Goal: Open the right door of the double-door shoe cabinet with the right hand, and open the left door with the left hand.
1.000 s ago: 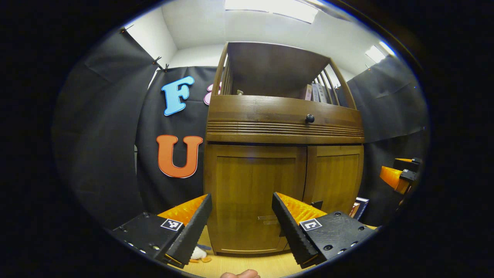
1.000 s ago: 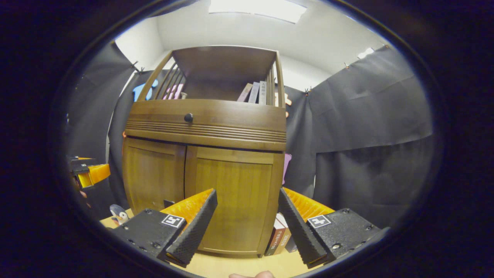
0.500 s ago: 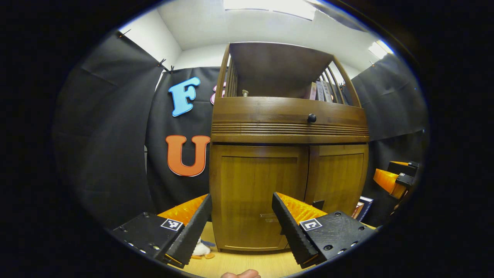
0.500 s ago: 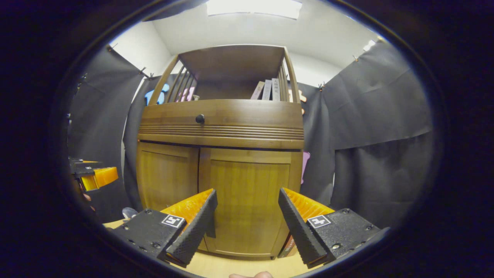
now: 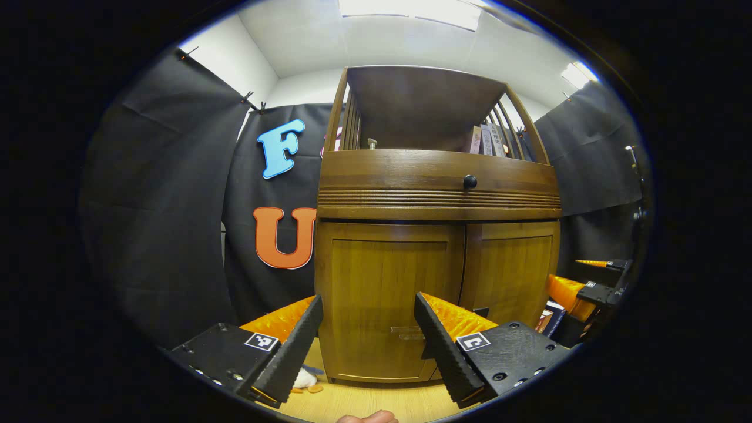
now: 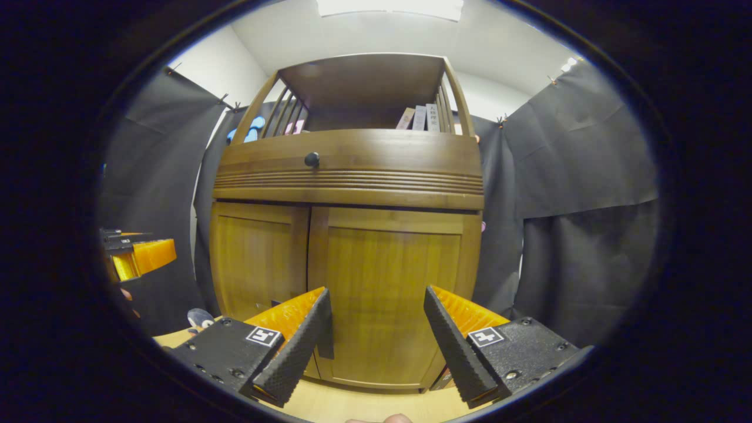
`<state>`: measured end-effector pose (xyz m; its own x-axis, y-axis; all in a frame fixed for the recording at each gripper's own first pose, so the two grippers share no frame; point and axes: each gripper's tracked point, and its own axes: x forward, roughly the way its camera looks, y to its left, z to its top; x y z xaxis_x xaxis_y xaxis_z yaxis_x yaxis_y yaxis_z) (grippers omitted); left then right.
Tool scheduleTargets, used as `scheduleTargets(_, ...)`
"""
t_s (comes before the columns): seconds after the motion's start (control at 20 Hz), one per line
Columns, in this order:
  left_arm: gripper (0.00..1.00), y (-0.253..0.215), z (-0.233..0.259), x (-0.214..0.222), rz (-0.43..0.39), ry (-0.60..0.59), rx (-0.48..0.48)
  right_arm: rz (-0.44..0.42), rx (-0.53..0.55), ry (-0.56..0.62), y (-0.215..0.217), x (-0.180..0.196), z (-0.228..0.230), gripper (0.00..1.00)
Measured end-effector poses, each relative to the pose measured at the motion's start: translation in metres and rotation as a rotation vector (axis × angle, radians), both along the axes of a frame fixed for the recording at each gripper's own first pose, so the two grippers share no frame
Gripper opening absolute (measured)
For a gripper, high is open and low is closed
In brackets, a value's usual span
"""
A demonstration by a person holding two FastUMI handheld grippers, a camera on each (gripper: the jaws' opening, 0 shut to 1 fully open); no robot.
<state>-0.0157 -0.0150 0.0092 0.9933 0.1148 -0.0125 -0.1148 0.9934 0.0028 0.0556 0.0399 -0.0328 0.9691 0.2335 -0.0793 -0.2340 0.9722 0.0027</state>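
Both grippers hang with jaws spread wide and nothing between them, facing a brown wooden double-door shoe cabinet (image 6: 352, 235) that stands on a pale wooden desk (image 6: 352, 405). Seen in the right gripper view, the right gripper (image 6: 376, 335) points at the cabinet's right door (image 6: 388, 294), whose small dark handle (image 6: 326, 338) sits low on the door, near the seam, just beside the gripper's left finger. Seen in the left gripper view, the left gripper (image 5: 367, 338) faces the left door (image 5: 388, 294); a dark handle (image 5: 427, 352) peeks out low by the seam, partly hidden behind a finger. Both doors look shut.

The right door comes first, judging from the task. Doing it well likely means lowering the right gripper until the handle sits between the fingers, closing firmly, then pulling in an arc about the hinge on the door's outer edge rather than straight back. The left gripper should stay clear of that swing until its turn.
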Motion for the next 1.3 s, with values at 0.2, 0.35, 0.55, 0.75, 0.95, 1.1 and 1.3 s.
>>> scheduleTargets(0.2,0.94,0.0,0.002,-0.001,-0.007,-0.011,0.006,0.051,0.001,0.058,0.025,0.007,-0.022,1.0)
scheduleTargets(0.35,0.94,0.001,0.001,-0.001,-0.002,-0.008,0.006,0.076,-0.012,0.099,0.042,0.014,-0.041,1.0)
scheduleTargets(0.55,0.94,0.014,0.004,-0.009,0.025,-0.017,0.011,0.089,-0.03,0.209,0.064,0.027,-0.08,0.94)
scheduleTargets(0.75,0.94,0.026,0.004,-0.018,0.055,-0.016,0.018,0.09,0.011,0.318,0.079,0.04,-0.115,0.86)
scheduleTargets(0.95,0.94,0.045,0.002,-0.028,0.096,-0.007,0.036,0.073,0.031,0.362,0.084,0.051,-0.133,0.78)
scheduleTargets(1.1,1.0,0.056,-0.002,-0.033,0.115,0.006,0.029,0.054,0.01,0.365,0.087,0.062,-0.141,0.72)
scheduleTargets(1.3,0.94,0.063,-0.004,-0.037,0.122,0.012,0.024,0.038,-0.021,0.385,0.093,0.072,-0.157,0.6)
